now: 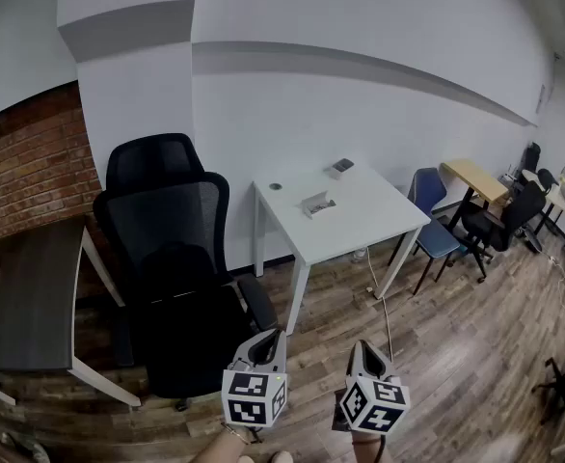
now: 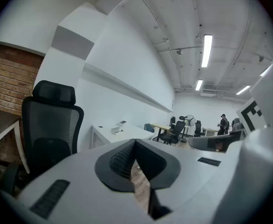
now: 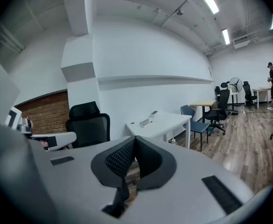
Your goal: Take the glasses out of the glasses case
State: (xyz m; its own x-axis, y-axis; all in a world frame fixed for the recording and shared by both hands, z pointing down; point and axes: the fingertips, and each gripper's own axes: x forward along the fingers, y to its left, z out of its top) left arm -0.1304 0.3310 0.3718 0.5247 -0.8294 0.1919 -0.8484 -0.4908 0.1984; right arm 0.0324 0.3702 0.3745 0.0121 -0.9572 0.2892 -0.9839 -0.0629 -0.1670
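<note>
Nearest, the left gripper [image 1: 275, 334] and right gripper [image 1: 361, 345] hover above the wooden floor [image 1: 456, 355], well short of the white bench [image 1: 379, 222]; each has its jaws clenched together on nothing; a black office chair [image 1: 167, 249] stands just left of the bench; near the bench's middle lies a small pale box, probably the glasses case [image 1: 318, 204], with a grey thing [image 1: 340, 167] toward the bench's far edge; the glasses are too small to make out; the task looks unstarted, with reaching, opening and lifting all left to do.
</note>
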